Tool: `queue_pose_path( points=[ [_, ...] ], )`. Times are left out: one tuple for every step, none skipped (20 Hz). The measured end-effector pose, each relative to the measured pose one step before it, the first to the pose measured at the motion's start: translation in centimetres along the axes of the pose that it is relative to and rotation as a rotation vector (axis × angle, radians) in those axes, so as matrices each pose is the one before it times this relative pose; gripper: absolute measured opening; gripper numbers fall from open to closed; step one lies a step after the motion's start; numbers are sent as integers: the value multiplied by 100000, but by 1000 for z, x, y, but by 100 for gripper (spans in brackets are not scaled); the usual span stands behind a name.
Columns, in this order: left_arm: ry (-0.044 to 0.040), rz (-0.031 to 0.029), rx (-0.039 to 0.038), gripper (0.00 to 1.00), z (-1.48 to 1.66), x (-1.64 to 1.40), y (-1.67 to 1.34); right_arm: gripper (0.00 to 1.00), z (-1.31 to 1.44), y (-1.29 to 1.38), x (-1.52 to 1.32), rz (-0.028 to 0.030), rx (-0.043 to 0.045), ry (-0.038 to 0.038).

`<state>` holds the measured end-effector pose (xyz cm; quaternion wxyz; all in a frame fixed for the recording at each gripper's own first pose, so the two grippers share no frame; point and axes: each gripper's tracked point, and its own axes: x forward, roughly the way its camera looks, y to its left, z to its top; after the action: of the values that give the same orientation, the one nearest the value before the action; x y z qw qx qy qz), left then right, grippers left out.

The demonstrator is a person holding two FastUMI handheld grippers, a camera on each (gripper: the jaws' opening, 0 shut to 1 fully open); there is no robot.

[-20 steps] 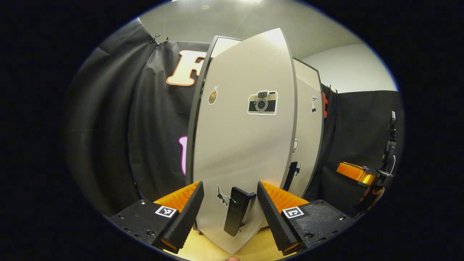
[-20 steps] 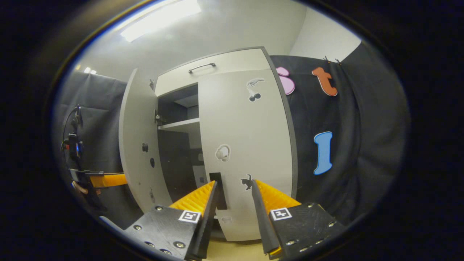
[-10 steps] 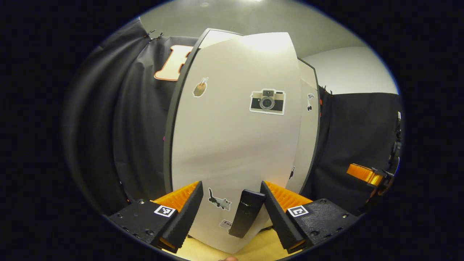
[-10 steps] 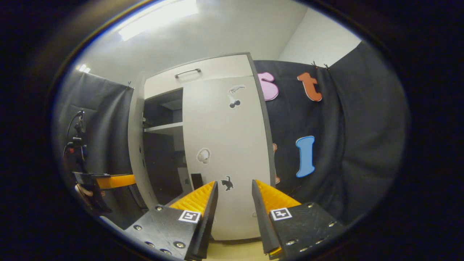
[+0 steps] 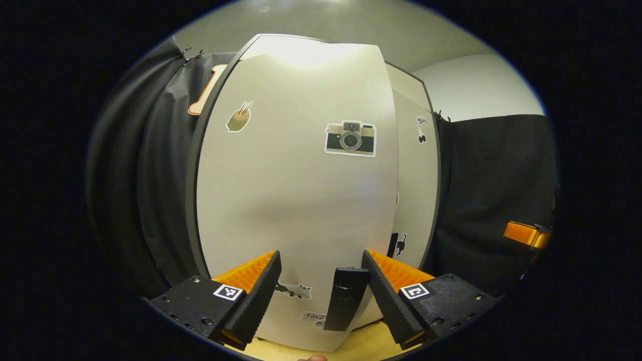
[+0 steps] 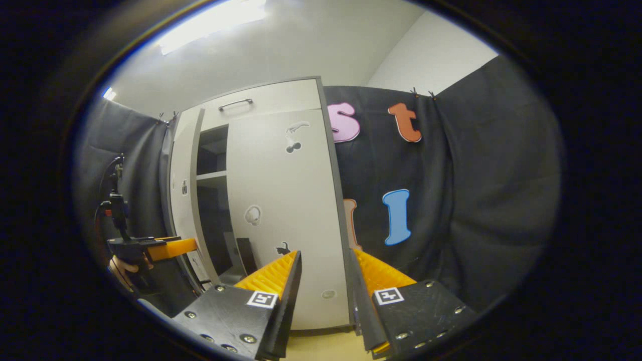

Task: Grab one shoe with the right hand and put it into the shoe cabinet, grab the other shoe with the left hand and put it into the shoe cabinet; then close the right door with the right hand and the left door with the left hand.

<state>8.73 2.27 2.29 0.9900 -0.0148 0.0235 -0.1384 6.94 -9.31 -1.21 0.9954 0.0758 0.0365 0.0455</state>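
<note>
Left gripper view is showing the left gripper (image 5: 321,283), jaws spread wide, straddling the black bar handle (image 5: 346,298) on the pale grey left door (image 5: 296,200), not quite shut, so it's risking snagging that handle.

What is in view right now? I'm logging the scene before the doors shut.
Shoe cabinet: one, pale grey, against the booth wall.
Left door: one, pale grey, ajar, carries stickers.
Left door handle: one, black, between the left gripper's fingers.
Right door: one, pale grey, looks shut.
Top handle: one, dark metal, on the cabinet's top panel.
Shelf: one, pale, inside the gap.
Left gripper: open, at the left door.
Right gripper: open, before the right door.
</note>
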Motion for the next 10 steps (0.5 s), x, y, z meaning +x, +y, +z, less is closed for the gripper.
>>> queue_pose_path(
  points=[
    [77, -392, -652, 99, -230, 417, -147, 56, -7, -296, 65, -578, 232, 21],
    [167, -278, -206, 100, -4, 310, -43, 56, -44, -205, -3, -550, 33, 109],
    [-37, 14, 69, 100, 13, 509, -70, 56, 12, -213, 134, -510, -104, 40],
    [-45, 107, 403, 100, -11, 305, -103, 56, 37, -169, 32, -326, -75, -4],
    [-67, 132, 503, 100, -12, 379, -276, 56, -46, -156, 95, -306, -44, 93],
    [9, 191, 506, 100, 16, 429, -203, 56, 39, -182, 44, -258, -65, -46],
    [185, 752, 276, 100, -88, 309, -21, 56, -55, -145, 179, -215, -58, 100],
    [231, 847, 831, 100, -23, 351, -1, 56, 53, -155, 81, -81, -44, -21],
    [212, 766, 1118, 100, -109, 255, 76, 56, 13, -111, 120, -152, -22, -109],
    [68, 639, 678, 100, -98, 239, -42, 56, 47, -82, 53, -10, 122, -99]
  ],
)
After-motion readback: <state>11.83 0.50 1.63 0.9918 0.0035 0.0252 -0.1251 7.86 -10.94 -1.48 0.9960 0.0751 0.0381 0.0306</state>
